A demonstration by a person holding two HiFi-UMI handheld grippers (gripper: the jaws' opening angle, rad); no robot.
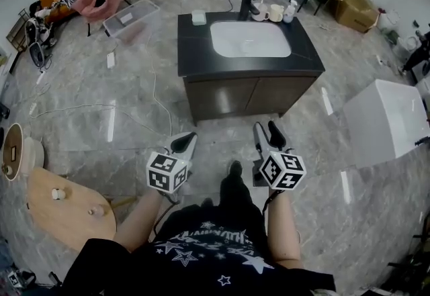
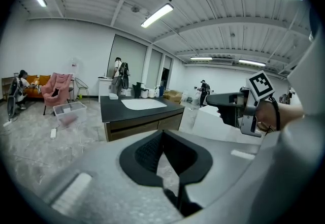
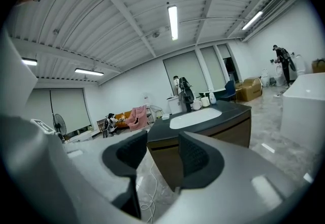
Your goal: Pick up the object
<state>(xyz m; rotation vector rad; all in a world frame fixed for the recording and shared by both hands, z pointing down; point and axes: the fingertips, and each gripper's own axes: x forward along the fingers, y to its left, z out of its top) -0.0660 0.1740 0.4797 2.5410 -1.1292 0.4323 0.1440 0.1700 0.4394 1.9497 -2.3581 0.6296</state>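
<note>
Right gripper view: the right tongs (image 3: 162,139) stand wide apart, with only floor and the desk's front showing between the ribbed dark pads; they hold and touch nothing. In the left gripper view the left tongs (image 2: 162,134) are closed, the black pads meeting at their tips with nothing caught between them. Both are held in the air side by side, low and in front of the person, pointing at the desk (image 1: 195,53) and well short of it.

The desk is a boxy cabinet with a flat matt black top, square corners and dark wood-toned doors. A white rounded basin (image 1: 250,39) is sunk in the middle, and a black angular tap (image 1: 247,5) stands behind it. Along the far edge sit a small pale dish (image 1: 199,17) at the left, two white cups (image 1: 276,13) and a slim pale bottle (image 1: 290,11) at the right. Which of these is the object to pick up cannot be told; all are far from both tongs.

The floor (image 1: 101,107) is glossy grey marbled tile. It lies bare between the person and the desk's near edge, apart from a thin white cable (image 1: 158,103) trailing at the left. A white smooth-walled tub (image 1: 386,120) stands well off to the right
</note>
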